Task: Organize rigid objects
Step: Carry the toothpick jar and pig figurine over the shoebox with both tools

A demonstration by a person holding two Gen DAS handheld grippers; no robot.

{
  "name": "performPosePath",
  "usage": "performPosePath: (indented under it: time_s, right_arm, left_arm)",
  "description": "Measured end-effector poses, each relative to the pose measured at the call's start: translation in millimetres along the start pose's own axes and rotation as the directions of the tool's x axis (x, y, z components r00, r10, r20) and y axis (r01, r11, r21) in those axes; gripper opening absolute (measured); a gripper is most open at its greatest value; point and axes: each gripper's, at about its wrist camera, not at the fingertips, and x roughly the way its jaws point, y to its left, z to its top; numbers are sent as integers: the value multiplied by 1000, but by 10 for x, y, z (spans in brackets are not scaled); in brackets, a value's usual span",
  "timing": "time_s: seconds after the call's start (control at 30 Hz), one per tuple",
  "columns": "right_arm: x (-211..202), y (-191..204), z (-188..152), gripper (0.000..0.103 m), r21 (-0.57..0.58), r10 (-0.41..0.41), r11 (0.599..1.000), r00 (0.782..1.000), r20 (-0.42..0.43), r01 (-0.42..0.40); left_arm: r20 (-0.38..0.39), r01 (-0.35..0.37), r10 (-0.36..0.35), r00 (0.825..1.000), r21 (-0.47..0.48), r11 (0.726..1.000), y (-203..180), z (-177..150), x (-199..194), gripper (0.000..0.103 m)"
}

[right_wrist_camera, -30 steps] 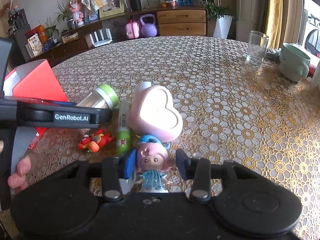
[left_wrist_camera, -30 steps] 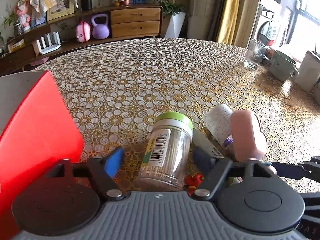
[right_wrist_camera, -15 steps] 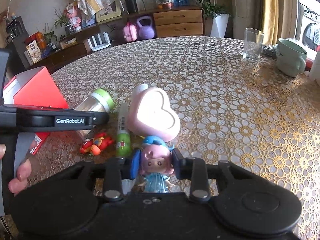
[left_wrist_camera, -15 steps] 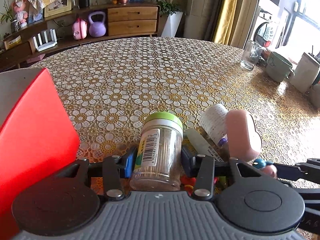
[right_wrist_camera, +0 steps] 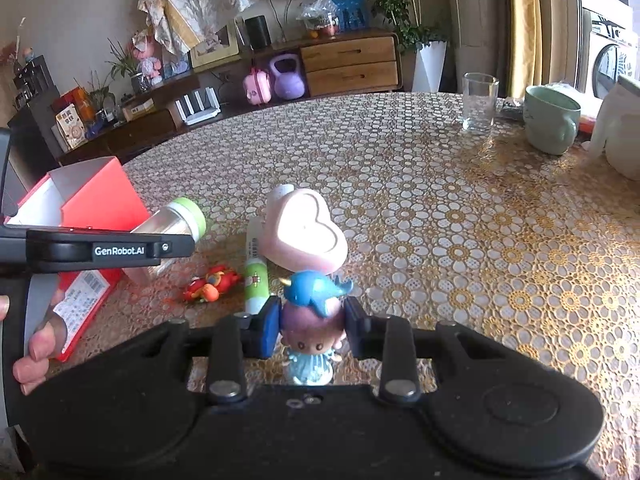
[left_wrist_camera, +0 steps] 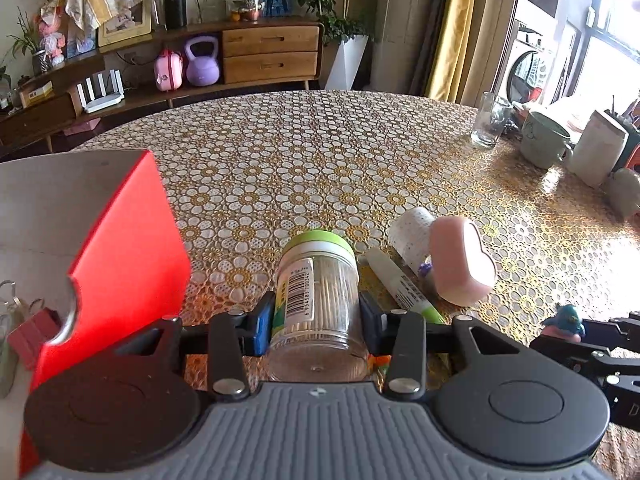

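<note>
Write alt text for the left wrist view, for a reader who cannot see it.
The left gripper has just closed on a clear toothpick jar with a green lid, over a floral tablecloth. An open red box stands to its left; a marker and a pink heart-shaped case lie to its right.

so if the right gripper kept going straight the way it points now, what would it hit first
Likely the pink heart-shaped box, just beyond the doll clamped in the right gripper. Depth is hard to judge; angled downward, it might meet the tablecloth just short of the box.
</note>
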Motion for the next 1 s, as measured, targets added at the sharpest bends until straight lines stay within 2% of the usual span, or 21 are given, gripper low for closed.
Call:
performPosePath:
  time_s: [0.3, 0.5, 0.73, 1.0]
  right_arm:
    - [-272, 77, -33, 33, -5, 8, 1000, 1000, 25, -7]
    - [-494, 217, 34, 33, -18, 48, 999, 998, 31, -48]
    - [-786, 572, 210, 33, -77, 111, 991, 992, 51, -107]
    - [-939, 1024, 419, 33, -117, 202, 974, 977, 61, -194]
  left_arm:
    - [20, 21, -22, 1000, 26, 999, -32, -118, -452, 42]
    - [46, 45, -46, 998, 37, 998, -29, -115, -830, 42]
    - [69, 47, -50, 996, 44, 998, 19, -95, -1215, 42]
    - [95, 40, -42, 995, 25, 999, 282, -95, -1590, 42]
